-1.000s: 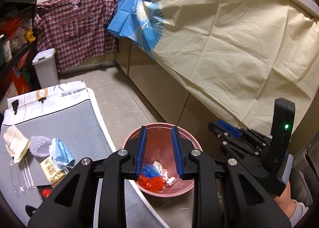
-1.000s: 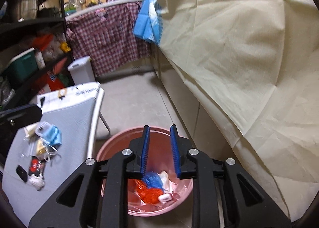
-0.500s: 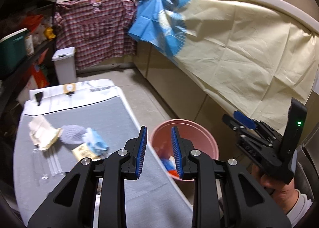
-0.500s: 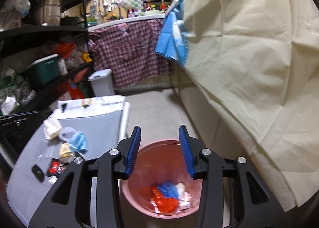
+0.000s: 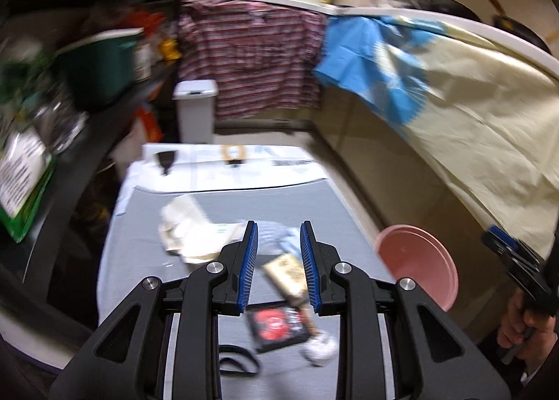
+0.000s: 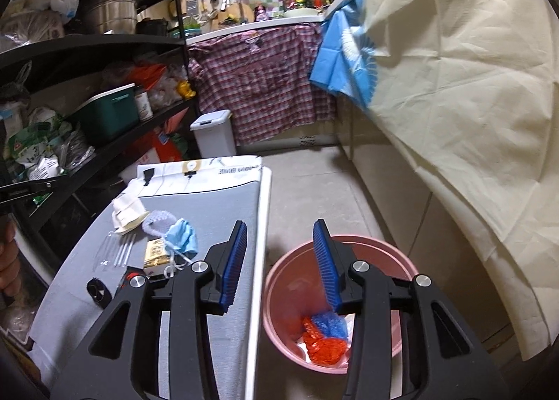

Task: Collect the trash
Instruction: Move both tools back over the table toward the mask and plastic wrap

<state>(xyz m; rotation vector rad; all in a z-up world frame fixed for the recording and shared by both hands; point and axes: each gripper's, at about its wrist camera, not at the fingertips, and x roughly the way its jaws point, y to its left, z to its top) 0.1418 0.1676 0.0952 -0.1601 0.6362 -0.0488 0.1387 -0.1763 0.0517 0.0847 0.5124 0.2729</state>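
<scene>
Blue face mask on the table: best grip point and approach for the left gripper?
Take the blue face mask by its crumpled body, from above, fingers straddling the raised bunch. It stands up off the gray table, unlike its thin white ear loops, which trail over the yellow packet. The left gripper, open and hovering near that pile, looks well placed.

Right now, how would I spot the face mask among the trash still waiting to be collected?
Look at the grey-topped table left of the pink bin. In the litter cluster on it, the face mask lies crumpled between a white net and a tan packet. It is the only light blue piece there, trailing white ear loops.
</scene>
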